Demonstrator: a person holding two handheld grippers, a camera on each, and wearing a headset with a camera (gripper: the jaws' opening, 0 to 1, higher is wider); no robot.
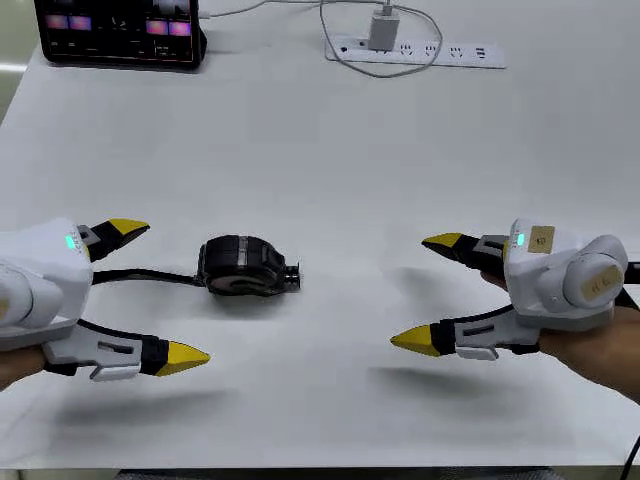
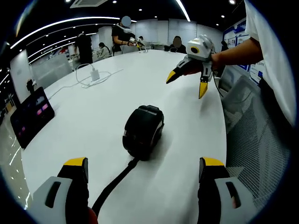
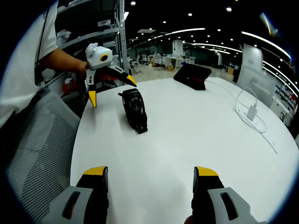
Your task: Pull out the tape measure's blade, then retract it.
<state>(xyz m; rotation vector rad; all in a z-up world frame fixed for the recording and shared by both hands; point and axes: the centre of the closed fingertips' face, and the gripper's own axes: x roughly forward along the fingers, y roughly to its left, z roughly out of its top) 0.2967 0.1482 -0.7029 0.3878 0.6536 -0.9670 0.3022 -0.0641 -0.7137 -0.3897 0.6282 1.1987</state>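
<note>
A black tape measure lies on the white table, its blade tip end facing right and a black strap trailing left. My left gripper is open just left of it, its yellow-tipped jaws spread wide and touching nothing. My right gripper is open well to the right, pointing at the tape measure across a gap. In the left gripper view the tape measure sits ahead between the jaws, with the right gripper beyond. The right gripper view has the tape measure further off, near the left gripper.
A dark tablet stands at the far left of the table. A white power strip with a plugged charger and looping cable lies at the far middle. A mesh chair is beside the table edge. People sit at the table's far end.
</note>
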